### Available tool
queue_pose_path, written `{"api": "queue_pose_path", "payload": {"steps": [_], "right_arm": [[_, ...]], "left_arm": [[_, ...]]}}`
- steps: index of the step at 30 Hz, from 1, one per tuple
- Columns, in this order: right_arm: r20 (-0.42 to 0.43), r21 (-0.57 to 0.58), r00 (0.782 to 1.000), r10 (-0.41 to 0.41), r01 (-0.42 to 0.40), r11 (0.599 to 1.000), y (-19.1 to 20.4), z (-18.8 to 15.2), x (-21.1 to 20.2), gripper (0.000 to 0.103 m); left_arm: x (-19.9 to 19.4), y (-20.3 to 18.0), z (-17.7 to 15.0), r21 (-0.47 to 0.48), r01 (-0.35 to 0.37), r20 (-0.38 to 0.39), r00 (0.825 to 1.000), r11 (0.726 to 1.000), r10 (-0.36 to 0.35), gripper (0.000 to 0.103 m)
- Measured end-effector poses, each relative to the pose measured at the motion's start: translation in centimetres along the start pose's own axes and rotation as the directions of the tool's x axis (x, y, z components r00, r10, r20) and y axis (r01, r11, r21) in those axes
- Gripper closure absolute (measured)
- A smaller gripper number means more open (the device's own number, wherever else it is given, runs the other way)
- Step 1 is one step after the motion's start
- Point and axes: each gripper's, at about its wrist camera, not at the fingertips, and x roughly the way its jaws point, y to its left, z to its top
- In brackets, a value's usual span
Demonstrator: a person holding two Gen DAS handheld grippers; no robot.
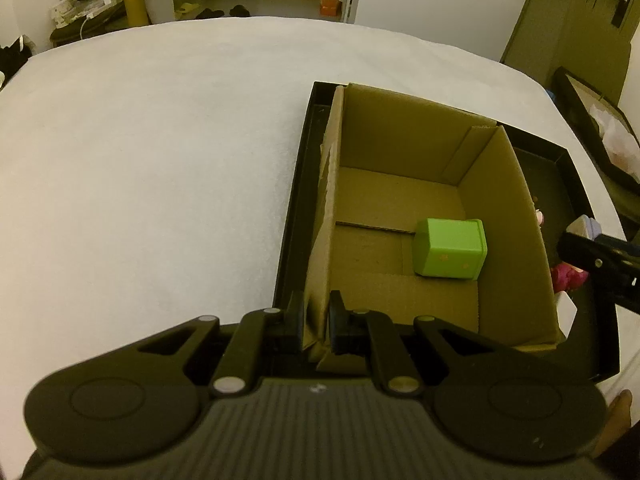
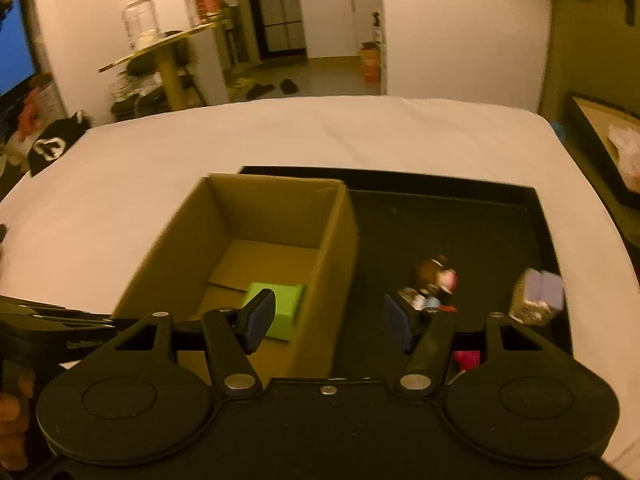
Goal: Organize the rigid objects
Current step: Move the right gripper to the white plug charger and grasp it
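The left gripper (image 1: 316,320) has its jaws pinched on the near-left wall of the cardboard box (image 1: 400,152), and it should hold firm so the box stays put inside the black tray (image 2: 480,216) on the white worktop (image 1: 140,160). The green cube (image 1: 450,249) already lies on the box floor. The right gripper (image 2: 328,320), jaws spread and empty, should shift toward the small toys (image 2: 434,284) at its one o'clock in the tray and straddle one before closing.

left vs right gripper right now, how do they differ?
The left gripper is shut, its fingers pinching the near wall of the cardboard box; the right gripper is open and holds nothing. The left sits at the box wall; the right hangs over box and black tray. Both point downward.
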Motion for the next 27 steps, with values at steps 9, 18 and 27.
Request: {"api": "queue_pose_path", "payload": {"steps": [9, 18, 27], "right_arm": [[-0.032, 0.106, 0.998, -0.057, 0.060, 0.993, -2.6, -2.0, 0.5, 0.043], [-0.049, 0.243, 0.988, -0.149, 0.156, 0.957, -5.8, -3.6, 1.0, 0.031], [-0.088, 0.339, 0.976, -0.200, 0.218, 0.915, -8.2, -5.4, 2.0, 0.030]], "left_arm": [[-0.1, -0.6, 0.0, 0.020, -0.042, 0.001, 0.999, 0.999, 0.042, 0.091], [-0.4, -1.5, 0.0, 0.038, -0.112, 0.006, 0.994, 0.993, 0.112, 0.082], [-0.6, -2.9, 0.5, 0.082, -0.221, 0.013, 0.975, 0.972, 0.221, 0.049]]}}
